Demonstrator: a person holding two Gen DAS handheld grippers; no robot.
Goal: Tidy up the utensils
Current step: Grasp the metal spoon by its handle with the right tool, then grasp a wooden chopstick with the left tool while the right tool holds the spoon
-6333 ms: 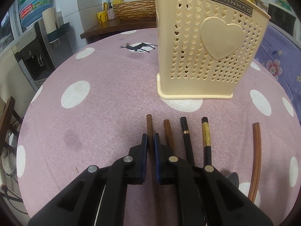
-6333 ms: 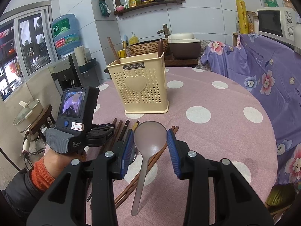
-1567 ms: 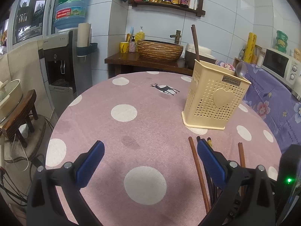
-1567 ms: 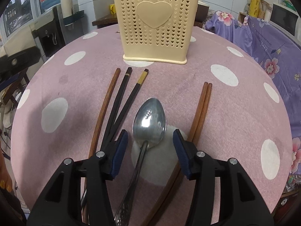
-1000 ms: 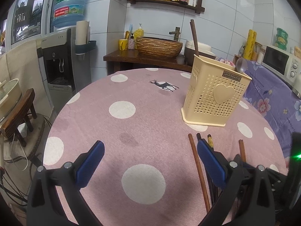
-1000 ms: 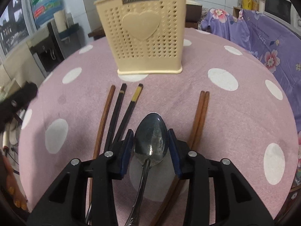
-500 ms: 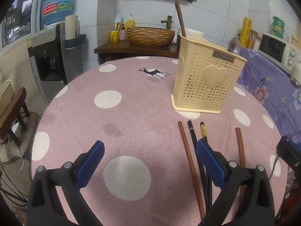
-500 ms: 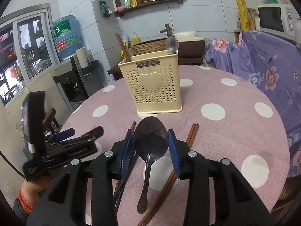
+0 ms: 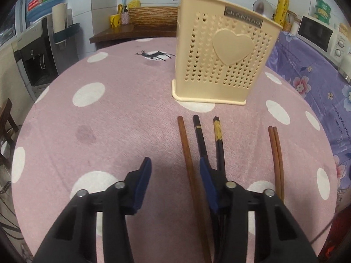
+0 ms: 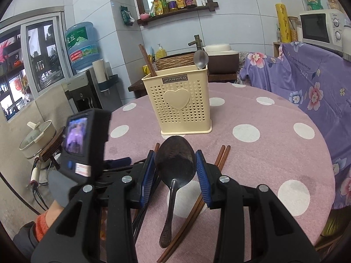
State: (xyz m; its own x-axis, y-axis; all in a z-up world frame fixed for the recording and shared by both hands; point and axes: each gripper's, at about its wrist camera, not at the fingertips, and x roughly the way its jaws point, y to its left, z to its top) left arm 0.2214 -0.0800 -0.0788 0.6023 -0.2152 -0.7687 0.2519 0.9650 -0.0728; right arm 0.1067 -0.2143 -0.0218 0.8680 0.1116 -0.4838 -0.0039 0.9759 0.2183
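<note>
A: Which step was it?
B: The right gripper clamped the spoon, lifted, holder at twelve o'clock.
A: The left gripper?
B: Closing around the brown chopstick, not yet pinching; it probably needed lowering.

Microwave on purple floral cloth; water jug beside bottle shelf.
</note>
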